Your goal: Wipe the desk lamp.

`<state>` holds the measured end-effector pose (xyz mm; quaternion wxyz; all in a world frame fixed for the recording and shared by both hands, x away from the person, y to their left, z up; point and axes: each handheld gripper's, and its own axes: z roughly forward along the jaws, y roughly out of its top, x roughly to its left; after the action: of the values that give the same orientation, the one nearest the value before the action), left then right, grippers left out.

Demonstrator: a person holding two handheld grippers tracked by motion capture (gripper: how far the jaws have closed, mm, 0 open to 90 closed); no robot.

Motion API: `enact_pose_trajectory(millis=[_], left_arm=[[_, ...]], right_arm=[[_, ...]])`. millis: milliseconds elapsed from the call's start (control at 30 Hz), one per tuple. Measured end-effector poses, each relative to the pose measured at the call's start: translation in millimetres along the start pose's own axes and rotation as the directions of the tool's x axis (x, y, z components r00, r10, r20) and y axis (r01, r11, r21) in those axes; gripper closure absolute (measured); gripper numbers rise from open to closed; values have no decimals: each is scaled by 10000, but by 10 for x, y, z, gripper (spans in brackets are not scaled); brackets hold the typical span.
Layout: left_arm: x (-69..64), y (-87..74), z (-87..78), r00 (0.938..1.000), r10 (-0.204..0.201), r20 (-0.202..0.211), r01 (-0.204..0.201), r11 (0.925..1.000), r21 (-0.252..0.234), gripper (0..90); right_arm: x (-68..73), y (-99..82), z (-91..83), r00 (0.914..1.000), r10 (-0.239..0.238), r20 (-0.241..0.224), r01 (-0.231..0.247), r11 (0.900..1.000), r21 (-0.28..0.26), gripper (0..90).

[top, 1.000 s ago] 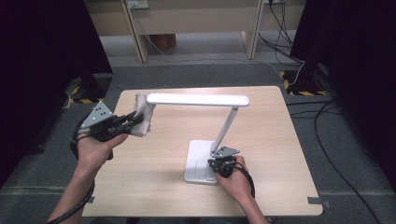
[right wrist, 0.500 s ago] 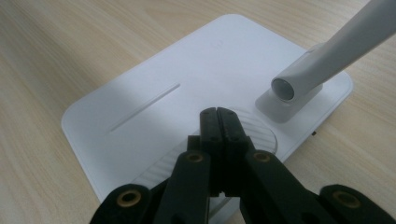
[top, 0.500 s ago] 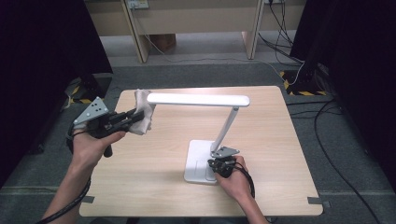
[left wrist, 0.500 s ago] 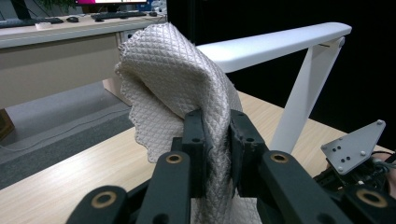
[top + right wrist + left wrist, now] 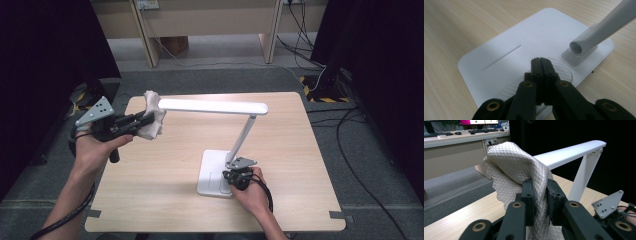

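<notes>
A white desk lamp stands on the table, its flat base (image 5: 212, 172) near the front and its long head (image 5: 212, 106) reaching left. My left gripper (image 5: 145, 121) is shut on a white quilted cloth (image 5: 152, 117), which sits at the left tip of the lamp head. In the left gripper view the cloth (image 5: 519, 167) bunches up above the jaws, in front of the lamp head (image 5: 571, 153). My right gripper (image 5: 235, 177) is shut, its tips resting on the lamp base (image 5: 524, 50) by the ribbed round pad (image 5: 560, 71), close to the stem (image 5: 599, 30).
The wooden table (image 5: 165, 200) has bare room left of and in front of the lamp. Cables (image 5: 350, 135) lie on the floor at the right. Desk legs (image 5: 145, 35) stand beyond the far edge.
My left hand with the cloth has shifted slightly left and away along the lamp head's end. The right hand has stayed on the base.
</notes>
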<state>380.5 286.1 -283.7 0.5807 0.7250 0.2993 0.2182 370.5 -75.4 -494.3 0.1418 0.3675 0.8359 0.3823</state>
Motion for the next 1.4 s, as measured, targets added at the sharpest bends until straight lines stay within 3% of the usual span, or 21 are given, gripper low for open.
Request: enact_pose_trajectory(millis=[433,533,700,800,933,1100,1400], left_arm=[[200,68,7,9982,-469,378,472,9989,-74,776],[225,93,14,9933,-878,749,901,9956,-271,775],[245,129,29,9901,-1144,815,1175,9925,-339,774],[256,178,13,9886,-1266,813,1318,9893,-622,776],[237,213,16,9889,-1207,863,1258,9905,-558,776],[197,248,128,9867,-1271,1012,1309,9909,-320,776],[138,274,249,9880,-1105,1080,1132,9934,-185,776]], right_arm=[[0,-10,0,10000,63,-25,-63,10000,-73,900],[-1,-9,2,10000,-28,-26,28,10000,-87,900],[1,-9,2,10000,-45,-16,45,10000,-87,900],[2,-8,4,10000,-92,-14,92,9999,-82,900],[4,-7,4,9999,-132,-3,132,9999,-77,900],[5,-6,4,9999,-160,-6,160,9998,-82,900],[7,-6,2,9997,-224,-1,224,9997,-66,900]])
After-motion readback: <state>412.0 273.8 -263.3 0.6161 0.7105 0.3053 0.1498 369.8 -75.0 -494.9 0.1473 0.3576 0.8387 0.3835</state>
